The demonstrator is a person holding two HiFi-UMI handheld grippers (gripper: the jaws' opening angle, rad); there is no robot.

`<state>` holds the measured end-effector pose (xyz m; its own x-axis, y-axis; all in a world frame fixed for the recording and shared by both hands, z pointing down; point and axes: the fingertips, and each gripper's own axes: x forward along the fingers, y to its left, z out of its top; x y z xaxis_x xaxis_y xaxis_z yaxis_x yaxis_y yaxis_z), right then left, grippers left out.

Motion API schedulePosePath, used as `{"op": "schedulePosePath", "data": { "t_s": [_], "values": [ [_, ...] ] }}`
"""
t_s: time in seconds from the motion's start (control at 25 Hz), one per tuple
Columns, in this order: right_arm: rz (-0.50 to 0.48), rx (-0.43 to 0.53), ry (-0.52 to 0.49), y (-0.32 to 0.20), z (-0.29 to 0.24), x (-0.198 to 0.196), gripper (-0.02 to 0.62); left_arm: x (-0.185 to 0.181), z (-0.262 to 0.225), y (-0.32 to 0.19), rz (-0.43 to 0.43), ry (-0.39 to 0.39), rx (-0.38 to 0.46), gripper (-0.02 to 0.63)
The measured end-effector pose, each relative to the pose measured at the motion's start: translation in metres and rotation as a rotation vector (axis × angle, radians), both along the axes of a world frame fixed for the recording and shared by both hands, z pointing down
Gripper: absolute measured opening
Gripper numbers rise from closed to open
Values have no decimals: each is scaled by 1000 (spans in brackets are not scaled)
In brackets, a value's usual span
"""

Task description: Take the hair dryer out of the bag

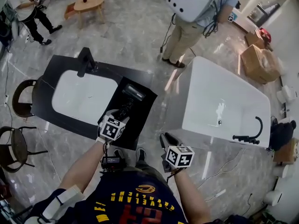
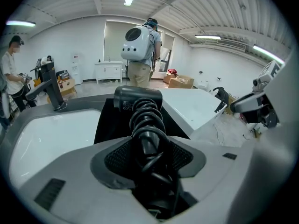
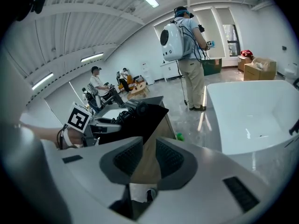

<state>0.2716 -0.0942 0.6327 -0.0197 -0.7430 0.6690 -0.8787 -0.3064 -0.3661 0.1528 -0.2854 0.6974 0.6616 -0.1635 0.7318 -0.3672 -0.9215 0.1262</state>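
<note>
The left gripper (image 2: pixel 148 158) is clamping the dryer (image 1: pixel 132 95) by its cord-wrapped handle, holding it over the black counter (image 1: pixel 47 85) just right of the sink (image 1: pixel 83 97). The right gripper (image 3: pixel 145 161) is hanging near the counter's corner, jaws slightly apart (and empty)

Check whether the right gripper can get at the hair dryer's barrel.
Probably yes. The right gripper is open and empty, with only air between it and the hair dryer; the left gripper grips just the cord-wrapped handle, leaving the barrel exposed.
</note>
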Motion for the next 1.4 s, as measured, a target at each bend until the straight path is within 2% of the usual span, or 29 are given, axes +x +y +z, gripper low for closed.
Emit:
{"op": "schedulePosePath", "data": {
  "t_s": [0.64, 1.04, 1.4],
  "values": [
    [-57, 0, 5, -20, 2, -11, 86, 6, 15, -3, -27, 9, -1, 224],
    [-43, -5, -1, -18, 6, -9, 87, 7, 25, -1, -43, 7, -54, 225],
    [-54, -1, -10, -20, 4, -16, 87, 5, 36, 6, -21, -42, -66, 227]
  ]
}}
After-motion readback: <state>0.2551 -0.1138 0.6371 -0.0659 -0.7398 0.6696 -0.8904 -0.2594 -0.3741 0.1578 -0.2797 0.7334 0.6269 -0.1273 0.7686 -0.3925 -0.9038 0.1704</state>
